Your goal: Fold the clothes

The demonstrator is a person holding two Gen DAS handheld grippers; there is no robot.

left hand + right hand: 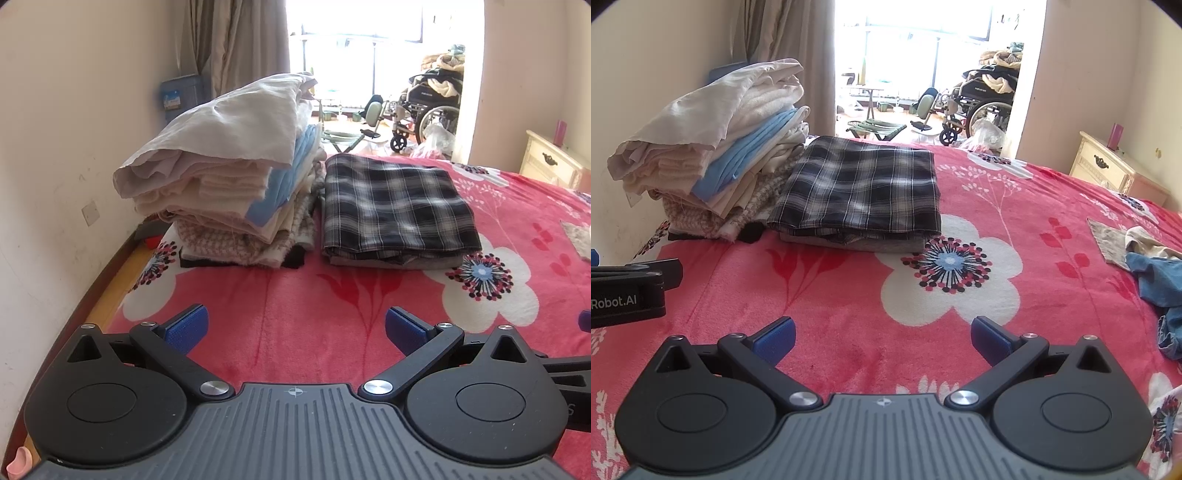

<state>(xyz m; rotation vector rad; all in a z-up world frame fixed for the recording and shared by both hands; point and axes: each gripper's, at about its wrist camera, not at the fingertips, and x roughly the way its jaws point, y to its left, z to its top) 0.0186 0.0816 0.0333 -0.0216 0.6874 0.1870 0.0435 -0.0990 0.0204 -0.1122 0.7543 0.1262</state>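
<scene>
here both the left gripper (pixel 295 326) and right gripper (pixel 882 334) are held spread and empty near the folded plaid garment (pixel 397 206), likely between folds.

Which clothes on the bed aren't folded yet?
The blue garment crumpled at the right edge, beside a beige piece. The plaid garment and the tall pile by the wall are folded.

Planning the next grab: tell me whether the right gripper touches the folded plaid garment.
Apart. The right wrist view shows bare red blanket between the open right gripper and the folded plaid garment.
</scene>
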